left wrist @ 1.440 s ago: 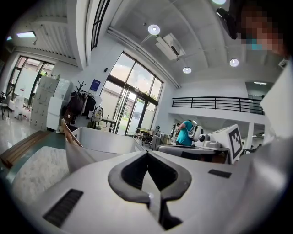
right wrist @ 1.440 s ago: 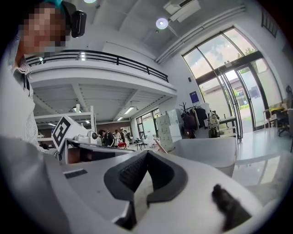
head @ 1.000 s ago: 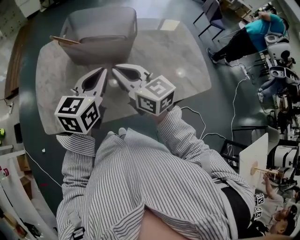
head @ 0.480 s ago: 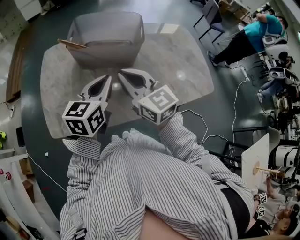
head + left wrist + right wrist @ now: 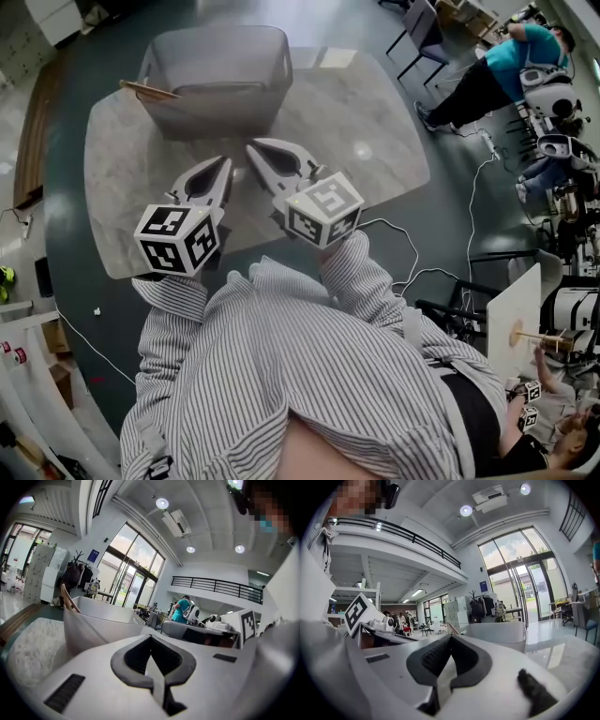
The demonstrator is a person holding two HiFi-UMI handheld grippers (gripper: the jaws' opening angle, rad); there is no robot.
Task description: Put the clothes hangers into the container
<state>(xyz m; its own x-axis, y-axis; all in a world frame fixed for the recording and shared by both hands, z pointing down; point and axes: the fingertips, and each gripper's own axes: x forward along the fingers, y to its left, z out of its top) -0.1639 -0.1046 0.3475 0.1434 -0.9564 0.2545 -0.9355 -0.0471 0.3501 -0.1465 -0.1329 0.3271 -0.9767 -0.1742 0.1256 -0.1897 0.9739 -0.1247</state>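
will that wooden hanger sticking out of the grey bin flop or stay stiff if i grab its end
Probably stiff and light: the wooden hanger shows as a thin straight bar. It leans on the rim of the grey bin, so pulling its end would likely pivot or slide it, not bend it.

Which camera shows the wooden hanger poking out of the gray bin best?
The head view: the wooden hanger shows as a long strip sticking out over the gray container's left rim. The left gripper view shows only one end rising above the rim. The right gripper view shows just a thin sliver.
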